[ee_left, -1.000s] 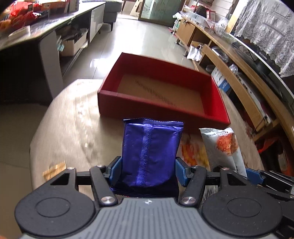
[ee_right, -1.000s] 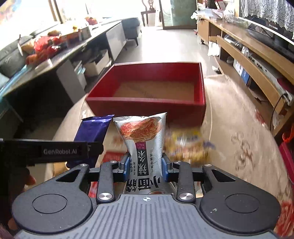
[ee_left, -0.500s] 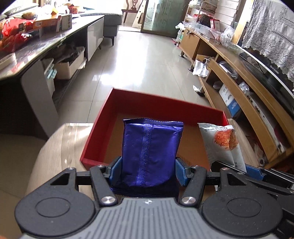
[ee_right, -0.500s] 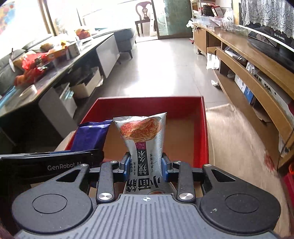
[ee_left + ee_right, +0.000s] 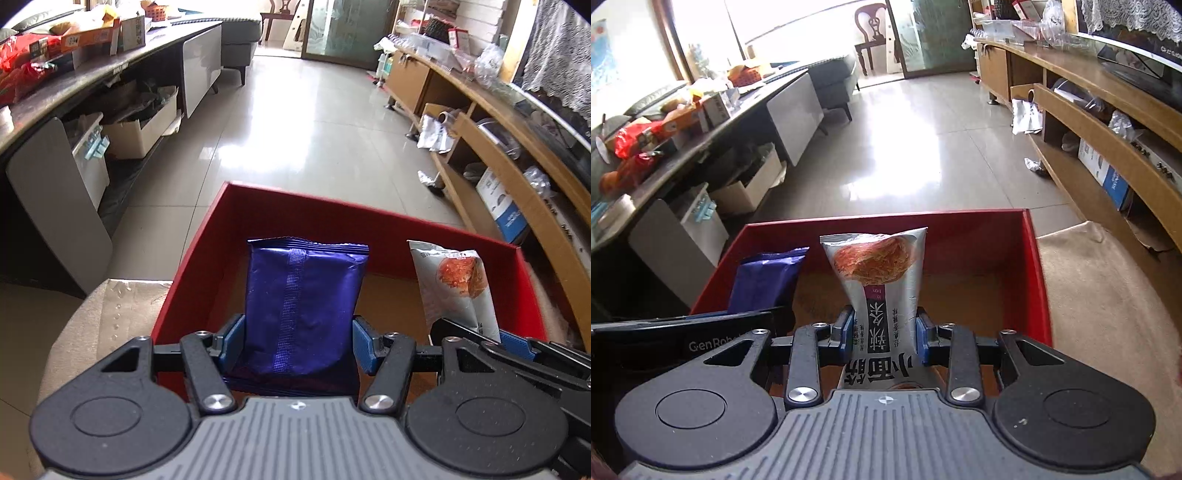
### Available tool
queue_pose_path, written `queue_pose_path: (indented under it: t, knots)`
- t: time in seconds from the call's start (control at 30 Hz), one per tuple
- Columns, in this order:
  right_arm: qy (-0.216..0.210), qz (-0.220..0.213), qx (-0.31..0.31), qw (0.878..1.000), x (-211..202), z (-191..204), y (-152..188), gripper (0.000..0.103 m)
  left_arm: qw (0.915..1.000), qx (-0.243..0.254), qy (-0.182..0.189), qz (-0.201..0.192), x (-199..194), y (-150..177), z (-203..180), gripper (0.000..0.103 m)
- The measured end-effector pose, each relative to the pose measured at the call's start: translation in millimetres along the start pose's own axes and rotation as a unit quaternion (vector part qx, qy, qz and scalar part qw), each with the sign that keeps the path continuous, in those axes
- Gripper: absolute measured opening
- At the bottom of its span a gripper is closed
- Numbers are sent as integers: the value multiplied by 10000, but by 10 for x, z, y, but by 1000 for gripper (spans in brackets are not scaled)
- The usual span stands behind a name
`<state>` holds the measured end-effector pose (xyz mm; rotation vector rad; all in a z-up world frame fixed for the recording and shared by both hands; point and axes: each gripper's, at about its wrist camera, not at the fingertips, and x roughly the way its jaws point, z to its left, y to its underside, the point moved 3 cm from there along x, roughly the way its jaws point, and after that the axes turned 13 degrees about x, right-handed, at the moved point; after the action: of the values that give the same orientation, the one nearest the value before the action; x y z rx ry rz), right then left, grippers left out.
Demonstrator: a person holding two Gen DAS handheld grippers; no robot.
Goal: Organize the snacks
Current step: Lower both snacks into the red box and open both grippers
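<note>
My left gripper (image 5: 295,341) is shut on a blue snack packet (image 5: 304,295) and holds it over the left part of the red box (image 5: 325,218). My right gripper (image 5: 884,328) is shut on a silver snack packet with a red-orange picture (image 5: 879,273) and holds it over the box (image 5: 979,229), right of the left gripper. The blue packet also shows in the right wrist view (image 5: 762,280), and the silver packet in the left wrist view (image 5: 452,284). The box floor is brown and bare where visible.
The box stands on a beige patterned table (image 5: 1108,295), also seen in the left wrist view (image 5: 107,314). Beyond lie a tiled floor (image 5: 295,122), a dark cluttered table on the left (image 5: 74,81) and a wooden shelf unit on the right (image 5: 1108,122).
Both grippers have moved forward with their packets, from in front of the red box to over its inside. Both stay shut on their packets.
</note>
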<state>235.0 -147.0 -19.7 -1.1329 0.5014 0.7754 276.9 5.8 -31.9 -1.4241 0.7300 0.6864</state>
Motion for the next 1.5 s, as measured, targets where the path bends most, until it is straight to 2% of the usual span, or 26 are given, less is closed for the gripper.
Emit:
queue_pose_path:
  t: [0.2,0.47,0.73,0.87,1.0,1.17,1.27,1.5]
  knots:
    - [82,168,-85,9998,211,0,59,40,9995,126,-161,227,192,88,3,55]
    - [324,367,-254,9985,271,1,144,41,9980,358,-294,433,199,222,-52,55]
    - [582,463,-531,9958,206,38,232,44,9967,445,-225,644,110,314,-91,55]
    - [674,497,-548,9950,171,29,261,49,9964,464,-175,694,69,352,-95,56]
    - [735,410,-561,9949,86,33,242,50,9974,366,-120,610,-28,335,-91,56]
    - [784,172,-541,9953,-71,25,198,62,9988,321,-116,360,-213,314,-84,59]
    - [828,92,-598,9947,-146,29,205,65,9992,294,-112,256,-312,331,-74,62]
    - [849,-97,-732,9936,-294,44,199,68,9997,211,-50,100,-485,322,-75,64]
